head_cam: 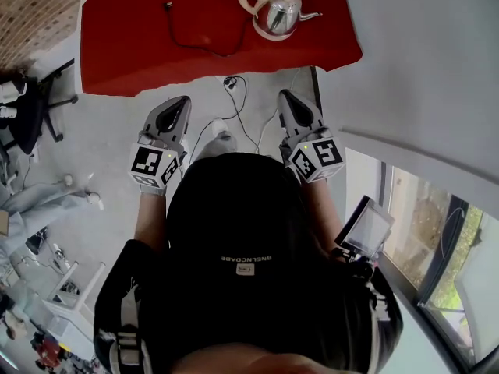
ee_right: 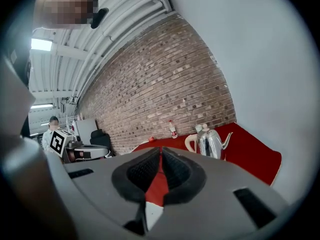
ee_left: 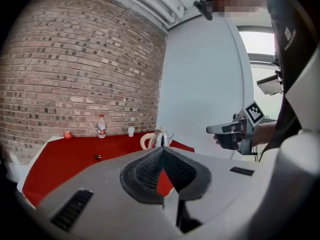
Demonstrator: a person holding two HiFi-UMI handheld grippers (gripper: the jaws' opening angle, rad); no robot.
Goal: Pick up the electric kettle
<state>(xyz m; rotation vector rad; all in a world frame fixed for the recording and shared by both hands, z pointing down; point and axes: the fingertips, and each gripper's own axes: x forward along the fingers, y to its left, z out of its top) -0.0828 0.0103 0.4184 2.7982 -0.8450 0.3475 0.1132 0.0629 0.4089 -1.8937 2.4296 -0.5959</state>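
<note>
The electric kettle (head_cam: 277, 12) is polished steel with a cream handle and a thin spout. It stands upright near the right end of the red table (head_cam: 140, 53), with nothing touching it. My left gripper (head_cam: 181, 104) and right gripper (head_cam: 287, 98) are held side by side over the floor, short of the table's near edge. Both point toward the table. In the left gripper view the jaw tips meet with nothing between them, and the kettle (ee_left: 159, 139) lies just beyond them. The right gripper view shows the same closed tips, with the kettle (ee_right: 210, 141) ahead to the right.
A black cable (head_cam: 195, 37) with a plug lies on the table left of the kettle. A bottle (ee_left: 102, 126), a white cup (ee_left: 130, 131) and a small red object (ee_left: 67, 134) stand by the brick wall. Cables (head_cam: 234, 115) trail on the floor; an office chair (head_cam: 31, 115) stands at left.
</note>
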